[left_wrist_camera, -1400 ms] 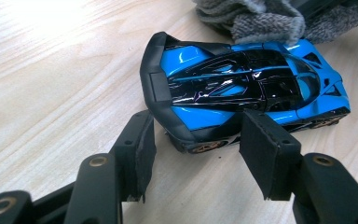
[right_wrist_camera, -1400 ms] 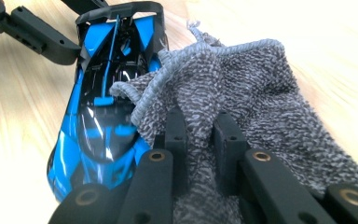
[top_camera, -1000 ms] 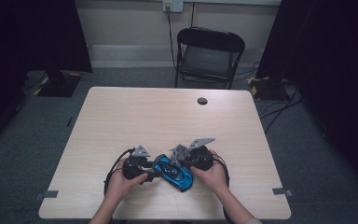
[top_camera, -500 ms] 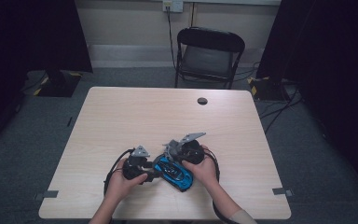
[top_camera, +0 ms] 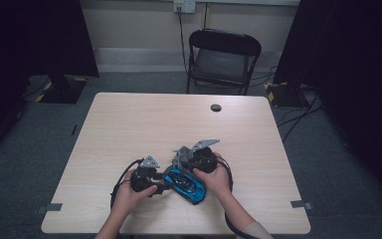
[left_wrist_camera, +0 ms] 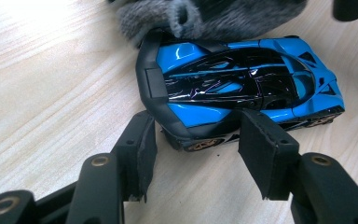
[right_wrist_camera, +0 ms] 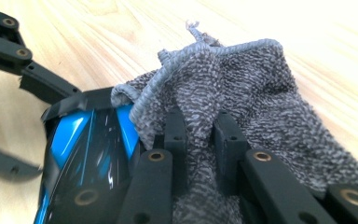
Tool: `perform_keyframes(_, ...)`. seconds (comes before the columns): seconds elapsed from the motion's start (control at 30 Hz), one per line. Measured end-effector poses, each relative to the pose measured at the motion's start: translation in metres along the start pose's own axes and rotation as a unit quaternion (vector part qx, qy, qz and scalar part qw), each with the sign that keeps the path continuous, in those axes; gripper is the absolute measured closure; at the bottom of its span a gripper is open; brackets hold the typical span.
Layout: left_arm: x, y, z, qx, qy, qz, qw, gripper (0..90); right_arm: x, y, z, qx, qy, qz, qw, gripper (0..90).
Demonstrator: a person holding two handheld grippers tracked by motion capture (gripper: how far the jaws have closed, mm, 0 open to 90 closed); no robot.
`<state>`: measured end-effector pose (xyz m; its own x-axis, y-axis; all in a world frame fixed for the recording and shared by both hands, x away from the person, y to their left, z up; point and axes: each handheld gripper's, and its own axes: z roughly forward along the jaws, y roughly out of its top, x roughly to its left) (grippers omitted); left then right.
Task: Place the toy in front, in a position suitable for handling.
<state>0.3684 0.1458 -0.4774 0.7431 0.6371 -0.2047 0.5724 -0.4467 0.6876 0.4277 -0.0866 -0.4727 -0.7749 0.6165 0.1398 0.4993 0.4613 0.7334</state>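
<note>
Tabletop close-up reveals right fingers (right_wrist_camera: 200,135) pinching a grey cloth (right_wrist_camera: 242,88) against the car (right_wrist_camera: 88,154).

Toy car's (right_wrist_camera: 81,154) front, perhaps blurred, cut off behind grey cloth (right_wrist_camera: 242,107).

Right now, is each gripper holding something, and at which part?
The right gripper pinches a bunched fold of the grey cloth. The left gripper straddles the blue toy car at its rear side; whether its pads press cannot be told.
</note>
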Motion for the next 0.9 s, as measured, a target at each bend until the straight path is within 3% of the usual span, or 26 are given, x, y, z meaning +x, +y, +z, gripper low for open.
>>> perform_keyframes(0.33,-0.002,0.001,0.000,0.004,0.008,0.005,0.9999,46.4,-0.006,-0.024,-0.034,0.005,-0.014,-0.020,0.9997,78.3)
perform_keyframes(0.6,-0.003,0.001,0.000,0.005,0.010,0.003,0.9999,46.4,-0.028,-0.041,-0.061,-0.008,-0.036,0.002,0.9993,78.2)
perform_keyframes(0.9,-0.005,0.001,-0.001,0.007,0.013,0.005,0.9999,46.5,-0.044,-0.055,-0.075,-0.010,-0.065,0.018,0.9976,77.9)
